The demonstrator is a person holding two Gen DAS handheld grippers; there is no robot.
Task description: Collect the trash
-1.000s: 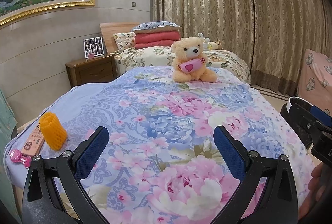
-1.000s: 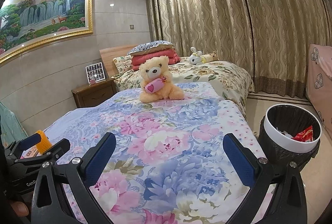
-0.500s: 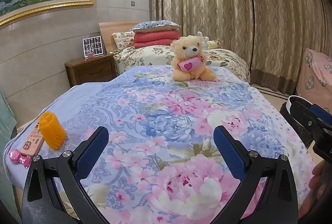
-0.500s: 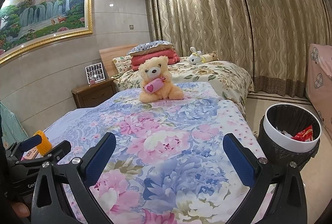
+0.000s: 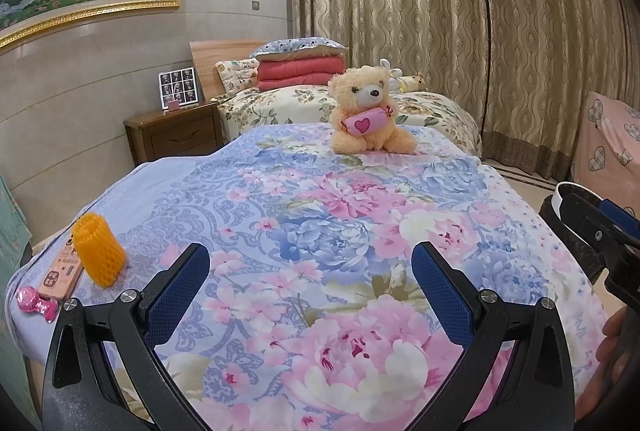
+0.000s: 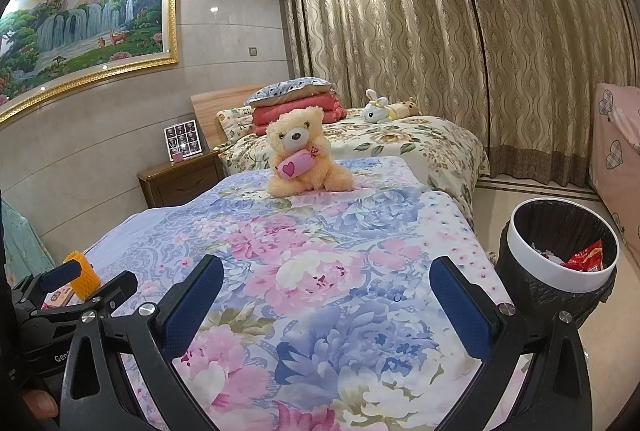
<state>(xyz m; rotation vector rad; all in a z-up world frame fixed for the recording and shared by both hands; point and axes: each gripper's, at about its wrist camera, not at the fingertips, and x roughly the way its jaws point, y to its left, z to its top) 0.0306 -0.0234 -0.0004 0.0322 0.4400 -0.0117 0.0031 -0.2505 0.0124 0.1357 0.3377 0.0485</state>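
1. The left tongs [image 5: 310, 283] hover over the near end of the floral-quilted bed [image 5: 340, 215], jaws wide apart and holding nothing.
2. The right tongs [image 6: 326, 297] hang beside them to the right, likewise spread apart and empty.
3. The likely trash lies at the bed's near left corner: an orange foam-mesh fruit sleeve [image 5: 98, 255] standing upright, a flat pink rectangular packet [image 5: 60, 273] touching its left side, and a small shiny pink wrapper [image 5: 34, 303] just nearer.
4. The round black-lined bin with a white rim [image 6: 560, 251] stands on the floor right of the bed, a red wrapper already inside.
5. The sleeve looks very light, soft and springy; pinching across its middle should flatten it and hold.
6. The packet lies flat, so an edge grip seems wiser.
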